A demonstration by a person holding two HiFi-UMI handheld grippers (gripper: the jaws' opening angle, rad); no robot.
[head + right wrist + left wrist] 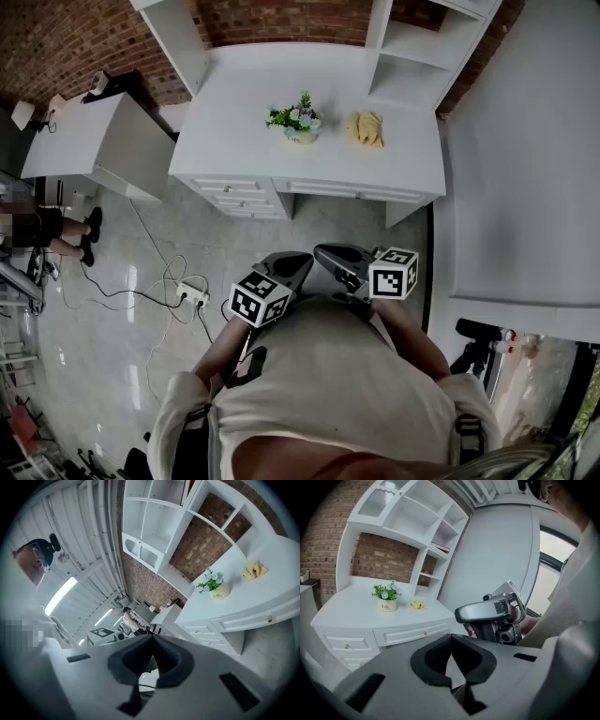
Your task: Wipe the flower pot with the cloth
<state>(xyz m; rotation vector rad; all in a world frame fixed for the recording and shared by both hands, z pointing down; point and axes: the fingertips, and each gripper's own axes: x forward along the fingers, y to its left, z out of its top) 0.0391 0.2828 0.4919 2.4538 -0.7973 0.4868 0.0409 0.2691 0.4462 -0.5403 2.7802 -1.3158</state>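
The flower pot has a smooth cream glaze with a slight sheen; its blooms may be plastic, too small to be sure. The cloth is soft yellow fabric, crumpled and matt. The desk carries a smooth white painted finish, matt. The brick wall is rough. The floor is glossy tile with bright reflections. The left gripper and right gripper are matt grey plastic with black ribbed pads
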